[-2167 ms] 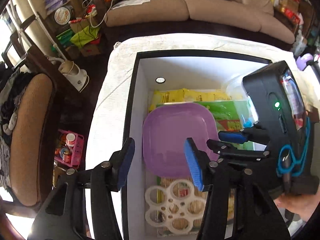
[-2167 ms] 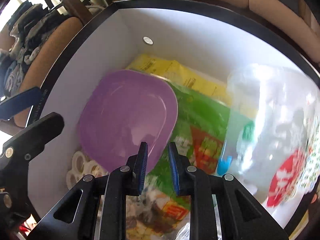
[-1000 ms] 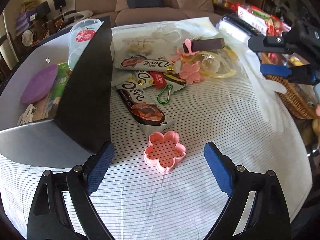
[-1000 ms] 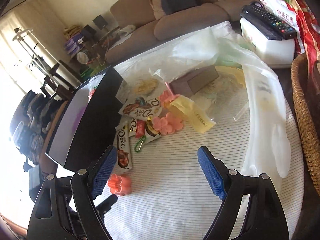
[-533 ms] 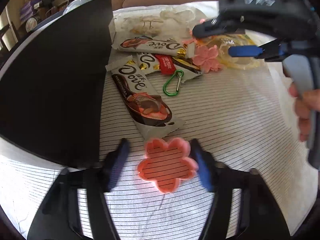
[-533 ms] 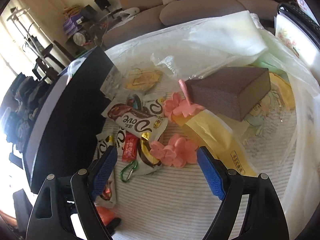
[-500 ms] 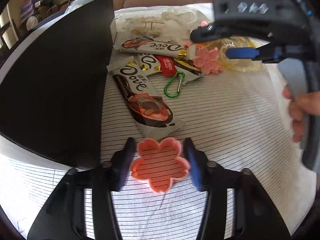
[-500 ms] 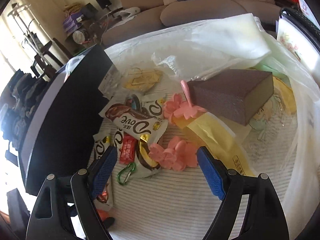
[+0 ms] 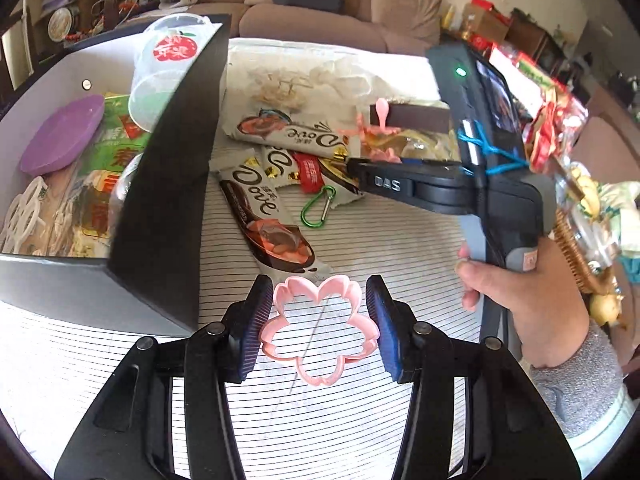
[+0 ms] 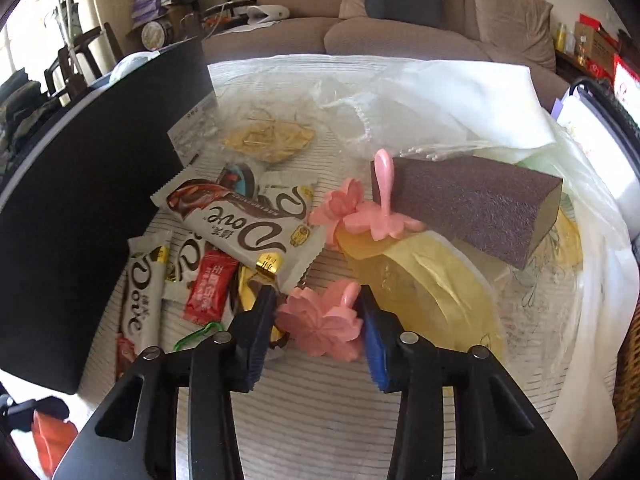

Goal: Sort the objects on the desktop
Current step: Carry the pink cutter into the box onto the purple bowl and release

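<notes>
My left gripper (image 9: pixel 319 330) is closed partway on the hollow pink flower-shaped plastic cutter (image 9: pixel 319 328), both blue pads pressing its petals, above the striped white tablecloth (image 9: pixel 400 240) just beside the black open box (image 9: pixel 168 184). My right gripper (image 10: pixel 318 328) is closing its jaws around the solid pink flower-shaped plastic stamp (image 10: pixel 320 326); the pads look to be touching its sides. It lies on the cloth, touching the white Dove chocolate wrappers (image 10: pixel 240 224).

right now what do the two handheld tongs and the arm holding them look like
Both tongs, left and right, have black angular plastic fingers with silver screws and ribbed blue pads. The right one carries white DAS lettering, a green light and a blue cable. The hand wears a grey knit sleeve.
</notes>
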The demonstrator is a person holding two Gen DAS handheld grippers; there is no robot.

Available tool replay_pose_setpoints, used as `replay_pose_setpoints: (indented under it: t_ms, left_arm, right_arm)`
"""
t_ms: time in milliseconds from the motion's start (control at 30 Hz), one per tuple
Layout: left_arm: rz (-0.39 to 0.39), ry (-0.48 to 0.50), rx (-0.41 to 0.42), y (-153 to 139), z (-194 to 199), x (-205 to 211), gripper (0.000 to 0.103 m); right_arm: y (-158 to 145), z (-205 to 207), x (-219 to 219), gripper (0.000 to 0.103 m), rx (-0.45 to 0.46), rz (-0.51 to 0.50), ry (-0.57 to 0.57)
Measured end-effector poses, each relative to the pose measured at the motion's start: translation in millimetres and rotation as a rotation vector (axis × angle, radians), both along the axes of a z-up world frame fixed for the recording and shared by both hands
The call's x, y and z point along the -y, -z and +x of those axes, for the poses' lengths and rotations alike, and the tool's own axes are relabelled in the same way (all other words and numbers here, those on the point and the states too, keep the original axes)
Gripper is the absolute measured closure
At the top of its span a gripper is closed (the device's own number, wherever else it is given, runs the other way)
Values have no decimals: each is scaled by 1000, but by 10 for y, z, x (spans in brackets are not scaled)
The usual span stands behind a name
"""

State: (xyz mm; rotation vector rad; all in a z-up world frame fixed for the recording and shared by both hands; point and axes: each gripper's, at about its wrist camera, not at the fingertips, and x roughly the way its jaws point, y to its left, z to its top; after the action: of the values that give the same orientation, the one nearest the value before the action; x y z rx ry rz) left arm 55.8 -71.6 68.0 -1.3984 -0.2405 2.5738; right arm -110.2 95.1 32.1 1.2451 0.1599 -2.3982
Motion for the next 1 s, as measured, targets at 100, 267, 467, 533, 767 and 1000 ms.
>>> replay_pose_setpoints:
  t_ms: [100,267,467,533,767,1000]
  left_arm:
    - [30,-9,0,-54,-9,89,57]
    - [86,-7,-32,-208,-43,209,57]
    - [207,-1,-57,-491,-12,472,57]
    - [265,0,-61,-660,22,653,57]
    - [236,-71,-141,-1409,-217,1527,57]
    - [14,-252,-78,-1364,-1037,2402,57]
  right_arm:
    - [-133,84,-165,62,10,-65,7]
    - [-529,303,-399,62,-14,-180,-2]
    - [-1030,549,-225,62,-58,-262,-54]
    - [-1162,600,-130,62,-50,-314,-76]
    - [-1621,665,342,62,-45,-386,-169]
    - [-1901,163,1382,62,41,-387,-282]
